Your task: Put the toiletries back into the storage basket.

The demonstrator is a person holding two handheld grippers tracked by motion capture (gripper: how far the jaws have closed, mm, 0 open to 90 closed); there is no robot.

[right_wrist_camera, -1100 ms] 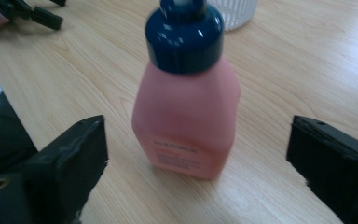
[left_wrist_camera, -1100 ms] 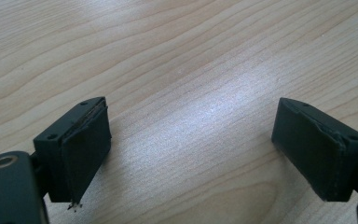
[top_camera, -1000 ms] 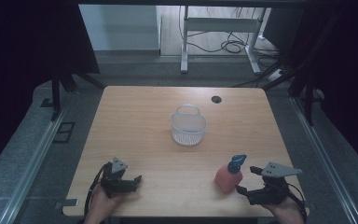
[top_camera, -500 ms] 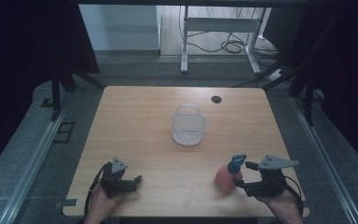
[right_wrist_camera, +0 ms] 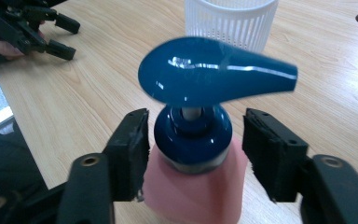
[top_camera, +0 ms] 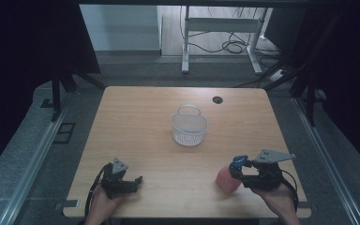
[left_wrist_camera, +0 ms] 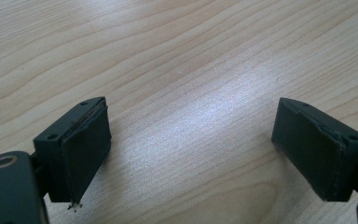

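Currently logged: pink pump bottle [top_camera: 227, 179], blue dispenser head, upright at near-right of table [top_camera: 136, 122]. Right gripper [right_wrist_camera: 193, 140] spread, jaws flanking the bottle's blue collar w/ a gap each side, not yet touching (approach step, by the look of it). Left gripper [top_camera: 130, 181] spread too, nothing between jaws, resting on bare wood at near-left. White slatted basket [top_camera: 189, 129] at table centre, well apart from bottle. Next move, prob.: close on the collar squarely below the spout, keep bottle vertical, then lift.
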